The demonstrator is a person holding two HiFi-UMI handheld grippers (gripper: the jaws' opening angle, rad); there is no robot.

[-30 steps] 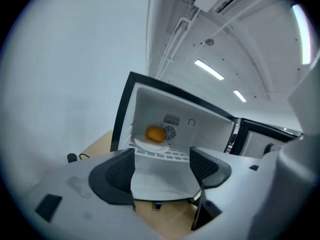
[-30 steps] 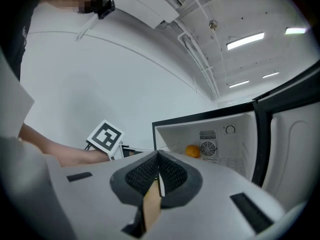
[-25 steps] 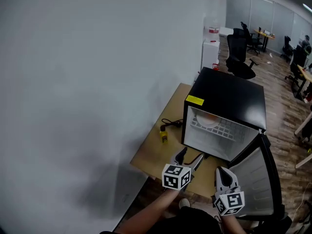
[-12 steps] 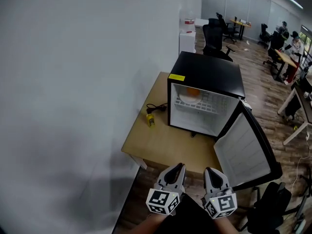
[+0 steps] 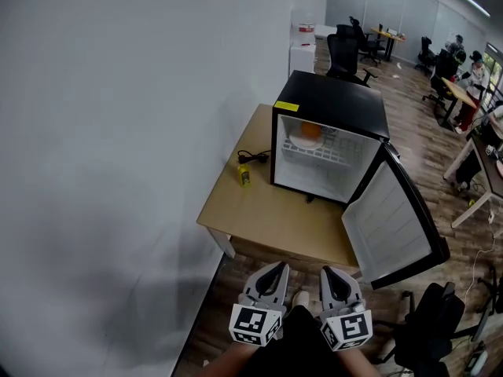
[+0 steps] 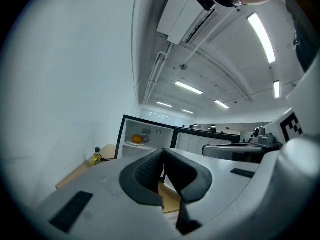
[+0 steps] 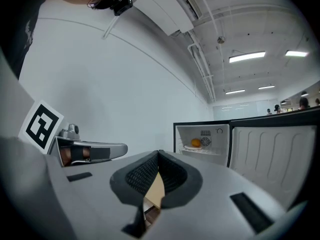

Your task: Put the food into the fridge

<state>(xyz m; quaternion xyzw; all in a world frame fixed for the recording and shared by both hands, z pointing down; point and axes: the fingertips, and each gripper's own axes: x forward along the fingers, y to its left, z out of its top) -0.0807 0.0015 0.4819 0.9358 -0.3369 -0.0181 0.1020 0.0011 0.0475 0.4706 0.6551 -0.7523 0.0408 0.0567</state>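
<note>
A small black fridge stands on a wooden table with its door swung wide to the right. On its upper wire shelf an orange sits on a white plate; the orange also shows in the left gripper view, and the orange in the right gripper view. Both grippers hover side by side in front of the table, well short of the fridge. My left gripper has just been closing and is shut on nothing. The right gripper is shut and holds nothing.
A small yellow bottle and a black cable lie on the table left of the fridge. A white wall runs along the left. A black office chair stands under the open door. Desks, chairs and seated people fill the room behind.
Both grippers have drawn back from the table edge toward me. The left jaws went from open to shut. The fridge now looks farther away.
</note>
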